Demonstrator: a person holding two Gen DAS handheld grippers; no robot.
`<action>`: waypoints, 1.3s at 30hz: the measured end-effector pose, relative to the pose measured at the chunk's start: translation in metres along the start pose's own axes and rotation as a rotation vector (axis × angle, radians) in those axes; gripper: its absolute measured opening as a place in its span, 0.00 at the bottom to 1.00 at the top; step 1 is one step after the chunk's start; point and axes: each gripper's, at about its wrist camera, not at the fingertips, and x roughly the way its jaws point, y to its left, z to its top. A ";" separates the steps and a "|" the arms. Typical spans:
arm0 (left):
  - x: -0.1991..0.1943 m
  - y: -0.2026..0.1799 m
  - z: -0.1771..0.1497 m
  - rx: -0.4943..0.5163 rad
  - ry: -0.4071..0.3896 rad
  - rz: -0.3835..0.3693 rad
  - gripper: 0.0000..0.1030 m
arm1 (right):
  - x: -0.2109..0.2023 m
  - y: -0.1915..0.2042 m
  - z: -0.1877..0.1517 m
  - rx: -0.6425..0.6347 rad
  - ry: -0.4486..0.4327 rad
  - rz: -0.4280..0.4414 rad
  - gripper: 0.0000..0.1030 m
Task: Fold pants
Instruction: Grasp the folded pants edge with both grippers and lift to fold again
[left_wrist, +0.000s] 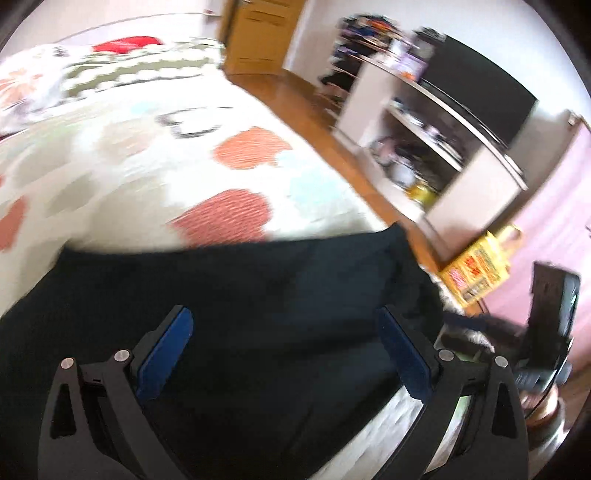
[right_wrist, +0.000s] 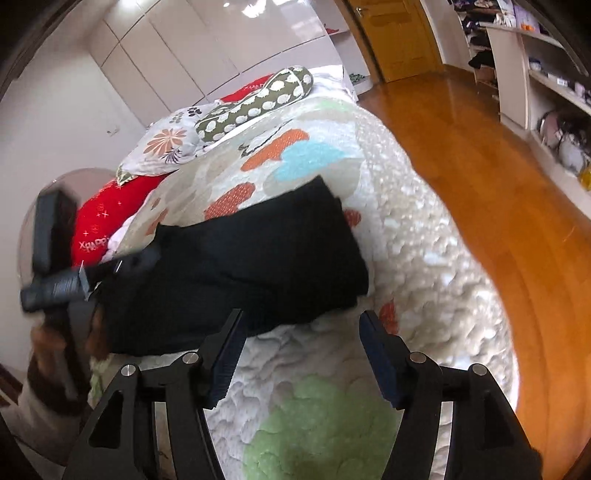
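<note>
Item one, pants (right_wrist: 258, 266): black, folded into a thick flat bundle, lying on the bed (right_wrist: 424, 258) near its right edge and toward the foot. In my left wrist view the same dark cloth (left_wrist: 240, 302) fills the near half of the picture.

Item two, left gripper (left_wrist: 284, 354): I see its blue-padded fingers (left_wrist: 166, 354) spread wide above the pants, nothing pinched between them; whether the tips touch the cloth I cannot tell through the blur. From the right wrist view it shows at the far left (right_wrist: 55, 273), blurred, at the left end of the bundle.

Item three, right gripper (right_wrist: 301, 354): fingers (right_wrist: 225, 362) standing apart at a middling width, empty, over the quilt just near of the pants' edge. The quilt is white with orange, blue and green patches.

Item four, bedding: a red pillow (right_wrist: 107, 218), a floral pillow (right_wrist: 166, 144) and an olive spotted bolster (right_wrist: 255, 99) at the far end of the bed.

Item five, surroundings: wood floor (right_wrist: 480, 155) to the right, a wooden door (right_wrist: 399, 37) far off, open shelves (left_wrist: 424, 147) cluttered with small things, a yellow bag (left_wrist: 476, 269) on the floor beside them.
</note>
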 end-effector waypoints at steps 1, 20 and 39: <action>0.010 -0.005 0.008 0.018 0.020 -0.028 0.97 | 0.004 -0.001 -0.001 0.013 0.006 0.005 0.64; 0.115 -0.070 0.063 0.290 0.188 -0.134 0.94 | 0.035 -0.006 0.005 0.120 -0.059 0.047 0.72; -0.045 0.036 0.081 -0.069 -0.049 -0.145 0.73 | -0.008 0.115 0.051 -0.198 -0.211 0.189 0.17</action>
